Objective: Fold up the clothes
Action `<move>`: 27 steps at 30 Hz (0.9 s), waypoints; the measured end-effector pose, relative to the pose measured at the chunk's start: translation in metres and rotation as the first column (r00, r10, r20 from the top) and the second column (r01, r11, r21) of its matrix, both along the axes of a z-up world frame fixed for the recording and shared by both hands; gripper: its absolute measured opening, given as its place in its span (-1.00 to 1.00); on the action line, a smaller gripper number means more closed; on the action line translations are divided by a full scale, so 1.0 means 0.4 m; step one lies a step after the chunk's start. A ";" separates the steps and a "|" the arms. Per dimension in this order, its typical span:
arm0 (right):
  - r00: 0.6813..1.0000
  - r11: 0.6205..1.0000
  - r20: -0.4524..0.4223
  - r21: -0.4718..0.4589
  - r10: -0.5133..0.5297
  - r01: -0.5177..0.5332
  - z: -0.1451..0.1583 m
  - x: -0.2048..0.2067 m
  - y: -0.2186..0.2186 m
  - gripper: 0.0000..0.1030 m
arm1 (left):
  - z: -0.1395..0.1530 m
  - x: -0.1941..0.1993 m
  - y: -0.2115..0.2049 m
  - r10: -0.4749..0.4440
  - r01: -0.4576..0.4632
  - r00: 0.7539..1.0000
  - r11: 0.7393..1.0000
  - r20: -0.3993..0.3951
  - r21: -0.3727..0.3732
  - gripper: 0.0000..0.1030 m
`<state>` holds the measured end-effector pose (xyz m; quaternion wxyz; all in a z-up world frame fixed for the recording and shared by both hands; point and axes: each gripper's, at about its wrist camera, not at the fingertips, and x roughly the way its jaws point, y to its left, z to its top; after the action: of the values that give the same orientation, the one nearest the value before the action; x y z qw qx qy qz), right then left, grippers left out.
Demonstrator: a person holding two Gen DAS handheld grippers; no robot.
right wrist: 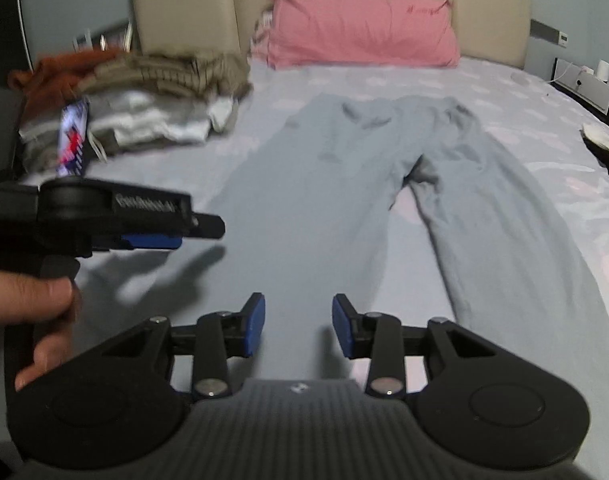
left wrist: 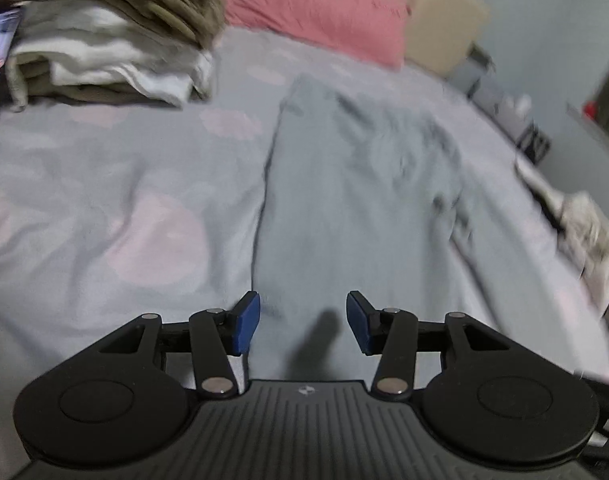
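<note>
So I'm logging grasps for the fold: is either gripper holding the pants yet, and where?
Neither. The left gripper and right gripper are both open and empty above the pants.

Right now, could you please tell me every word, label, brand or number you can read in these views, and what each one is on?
White lettering on the side of the left gripper: a brand-like word, too blurred to read.
Small white print further back on that gripper's body: unreadable.
Small white logo mark on the right gripper housing: a symbol, no letters.
Red, white and blue package by the clothes pile: print too blurred.
</note>
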<state>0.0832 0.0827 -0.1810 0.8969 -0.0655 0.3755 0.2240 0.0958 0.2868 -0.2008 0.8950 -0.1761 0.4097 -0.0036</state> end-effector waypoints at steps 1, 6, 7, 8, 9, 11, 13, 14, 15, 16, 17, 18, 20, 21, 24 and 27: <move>1.000 1.000 -0.023 -0.029 0.002 -0.003 -0.009 0.012 0.017 -0.21 | -0.008 0.006 -0.003 -0.011 0.011 1.000 1.000 0.000 0.012 -0.05; 0.992 0.984 -0.126 -0.180 -0.017 -0.006 -0.044 0.045 0.069 -0.18 | -0.001 0.036 0.007 -0.078 0.079 0.994 0.997 -0.073 0.001 0.02; 0.989 0.978 -0.149 -0.206 -0.020 -0.012 -0.051 0.049 0.076 -0.17 | 0.002 0.043 0.015 -0.101 0.101 0.990 0.995 -0.100 -0.010 0.02; 0.985 0.973 -0.169 -0.229 -0.022 -0.018 -0.057 0.055 0.082 -0.17 | 0.005 0.050 0.022 -0.126 0.124 0.984 0.992 -0.128 -0.021 0.02; 0.983 0.970 -0.182 -0.243 -0.021 -0.024 -0.062 0.062 0.089 -0.16 | 0.009 0.061 0.032 -0.144 0.140 0.978 0.990 -0.153 -0.036 0.02; 0.978 0.962 -0.208 -0.271 -0.021 -0.037 -0.072 0.076 0.102 -0.13 | 0.017 0.088 0.054 -0.176 0.164 0.964 0.984 -0.200 -0.072 0.01; 0.972 0.956 -0.233 -0.290 -0.028 -0.042 -0.081 0.090 0.113 -0.10 | 0.014 0.126 0.072 -0.193 0.173 0.954 0.979 -0.230 -0.104 0.01; 0.970 0.960 -0.241 -0.280 -0.046 -0.024 -0.083 0.095 0.111 -0.09 | 0.008 0.148 0.080 -0.200 0.176 0.951 0.977 -0.235 -0.121 0.01; 0.968 0.962 -0.242 -0.273 -0.059 -0.010 -0.085 0.096 0.110 -0.08 | 0.004 0.169 0.082 -0.205 0.180 0.950 0.976 -0.235 -0.123 0.00; 0.967 0.964 -0.244 -0.265 -0.072 0.005 -0.088 0.097 0.108 -0.08 | 0.001 0.189 0.082 -0.209 0.186 0.950 0.975 -0.233 -0.120 0.00; 0.967 0.966 -0.243 -0.259 -0.081 0.016 -0.090 0.096 0.106 -0.08 | -0.001 0.206 0.078 -0.208 0.186 0.949 0.976 -0.238 -0.112 0.00; 0.968 0.967 -0.238 -0.255 -0.077 0.014 -0.090 0.091 0.101 -0.08 | -0.003 0.221 0.072 -0.206 0.186 0.947 0.977 -0.246 -0.102 0.00; 0.970 0.971 -0.236 -0.240 -0.060 0.001 -0.087 0.085 0.090 -0.08 | -0.003 0.244 0.058 -0.196 0.181 0.944 0.980 -0.266 -0.080 0.00; 0.969 0.974 -0.241 -0.226 -0.052 -0.004 -0.085 0.086 0.084 -0.08 | 0.003 0.250 0.049 -0.186 0.177 0.941 0.983 -0.284 -0.057 -0.15; 0.962 0.984 -0.271 -0.180 -0.039 -0.011 -0.085 0.098 0.060 -0.05 | 0.022 0.268 0.032 -0.145 0.153 0.932 0.988 -0.332 -0.001 -0.57; 0.961 0.991 -0.276 -0.130 -0.010 -0.027 -0.086 0.096 0.030 -0.03 | 0.012 0.282 0.030 -0.040 0.035 0.921 0.999 -0.387 -0.021 -0.58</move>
<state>0.1216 0.0948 -0.2153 0.8286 -0.0946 0.5105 0.2094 0.2086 0.2990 -0.1958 0.7950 -0.1717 0.5816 0.0114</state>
